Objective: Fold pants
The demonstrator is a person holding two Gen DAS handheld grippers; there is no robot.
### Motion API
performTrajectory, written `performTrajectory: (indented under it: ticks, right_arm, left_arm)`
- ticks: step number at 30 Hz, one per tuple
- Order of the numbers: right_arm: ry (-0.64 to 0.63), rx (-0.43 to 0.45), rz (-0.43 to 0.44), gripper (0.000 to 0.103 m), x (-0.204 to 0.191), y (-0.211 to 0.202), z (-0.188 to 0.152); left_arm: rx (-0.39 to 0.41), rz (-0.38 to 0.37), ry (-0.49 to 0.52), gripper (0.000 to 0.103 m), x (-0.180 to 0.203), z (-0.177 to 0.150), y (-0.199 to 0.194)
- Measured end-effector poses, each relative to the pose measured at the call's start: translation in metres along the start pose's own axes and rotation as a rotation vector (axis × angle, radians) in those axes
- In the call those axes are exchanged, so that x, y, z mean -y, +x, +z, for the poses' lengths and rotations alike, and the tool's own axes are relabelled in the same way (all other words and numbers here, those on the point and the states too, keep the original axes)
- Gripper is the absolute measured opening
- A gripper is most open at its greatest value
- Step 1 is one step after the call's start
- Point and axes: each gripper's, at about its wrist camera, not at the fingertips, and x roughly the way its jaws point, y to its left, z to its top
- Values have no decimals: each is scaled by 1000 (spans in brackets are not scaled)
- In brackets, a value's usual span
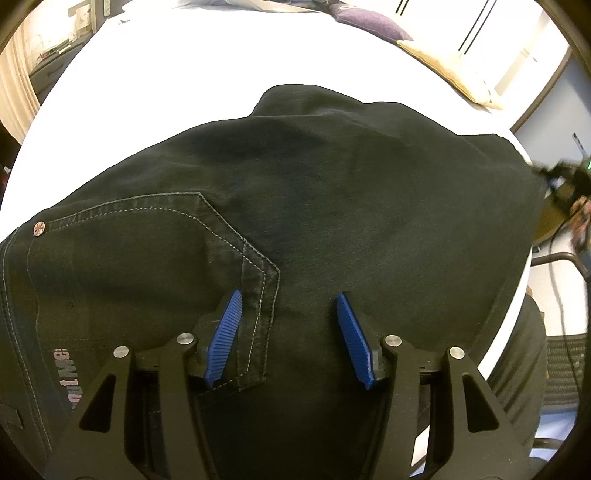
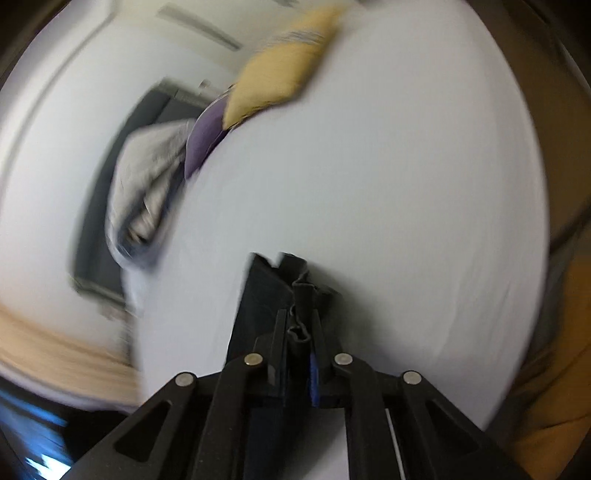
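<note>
A: Pants (image 1: 314, 192), black denim, spread across the near part of the white bed (image 1: 221, 66). At the left the stitched back pocket (image 1: 147, 240) faces up, with a copper rivet (image 1: 38, 229) at its corner and some pale lettering (image 1: 68, 373) lower down near the bed's near edge.

B: And the left claw (image 1: 288, 332)?

A: It hangs over the denim just right of that pocket, blue pads (image 1: 227, 332) spread apart, nothing pinched between them. I can't tell whether the tips touch the cloth.

B: What lies past the pants?

A: Bare sheet, then a purple cushion (image 1: 373, 20) and a tan cushion (image 1: 447, 66) toward the far right corner of the bed. The pants run on to the bed's right edge.

B: The right claw (image 2: 301, 325)?

A: Pressed together on a bunched fold of the black fabric (image 2: 258, 295), which stands up crumpled between the fingers and trails down to the left. That view is badly smeared, so it is probably a leg end, but I can't be sure. Behind it the white bed (image 2: 388, 184) shows again, with a grey crumpled cloth (image 2: 147, 184) at its left edge, then the purple cushion (image 2: 203, 140) and tan cushion (image 2: 284, 70).
</note>
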Motion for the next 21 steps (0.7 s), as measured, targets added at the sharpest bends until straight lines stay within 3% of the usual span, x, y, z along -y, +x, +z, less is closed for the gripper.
performTrajectory:
  ticks: [3,4,5,6,7,8,11,14,16,21]
  right_arm:
    - [-195,117,-106,17,-56,-35,10]
    - [-263,230,-258,27,-67,-50,13]
    - [-271,293,-346,39,-68,-59,15]
    - [-215,320,-337,71,-56,-70,20]
    - [-138,327,-230,79,-38,-79,21]
    - [-90,328,-174,77,-25,-84,20]
    - [-1,276,-154,75,19,-83,6]
    - [219,150,6,68,83,-60,-24]
    - [324,81,65,62,112,-41,-46]
    - [365,-5,261,51,115,-10,-75]
  left_arm:
    - [-1,1,2,56,1,1,1]
    - [-1,3,2,58,1,1,1]
    - [0,5,5,58,2,1,1]
    - [1,8,9,58,2,1,1]
    - [2,8,10,58,2,1,1]
    - [4,4,9,58,1,1,1]
    - [7,3,11,62,2,1,2]
    - [5,12,26,65,7,1,3]
    - [3,13,25,65,9,1,4]
    - [1,19,27,66,14,3,4]
